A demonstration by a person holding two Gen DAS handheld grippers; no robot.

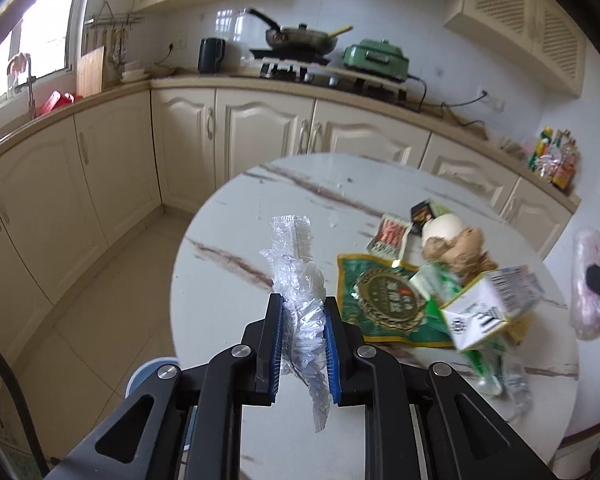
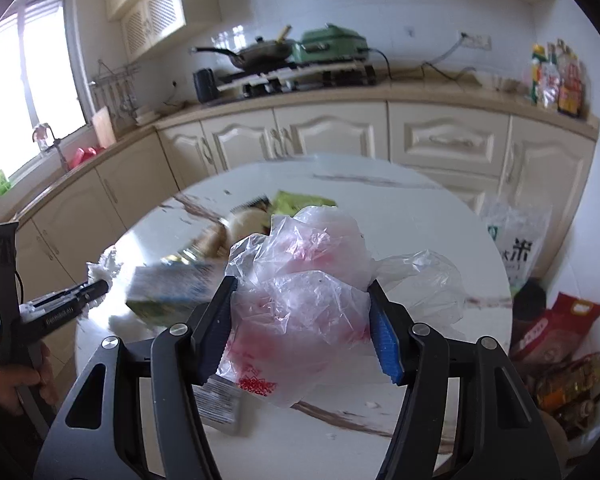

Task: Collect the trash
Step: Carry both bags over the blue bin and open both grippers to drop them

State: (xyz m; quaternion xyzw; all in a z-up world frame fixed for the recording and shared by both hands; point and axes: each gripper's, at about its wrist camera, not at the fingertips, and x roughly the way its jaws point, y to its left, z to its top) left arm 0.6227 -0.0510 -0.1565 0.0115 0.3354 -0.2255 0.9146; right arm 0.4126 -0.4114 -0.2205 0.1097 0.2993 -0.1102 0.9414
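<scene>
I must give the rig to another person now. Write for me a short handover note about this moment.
Left hand-held gripper: shut on crumpled clear plastic wrap.
Right hand-held gripper: holds a pink-printed plastic bag between its fingers.
Still on the round table: green packet, white carton, small red wrapper, ginger.
Done: two pieces picked up. Left: deposit them, then collect the rest. No bin is visible.

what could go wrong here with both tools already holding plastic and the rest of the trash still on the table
The clear wrapper hangs loosely below the left tool and could slip out. The right tool holds a bulky plastic bag that hides the table, so it may bump the carton.
</scene>
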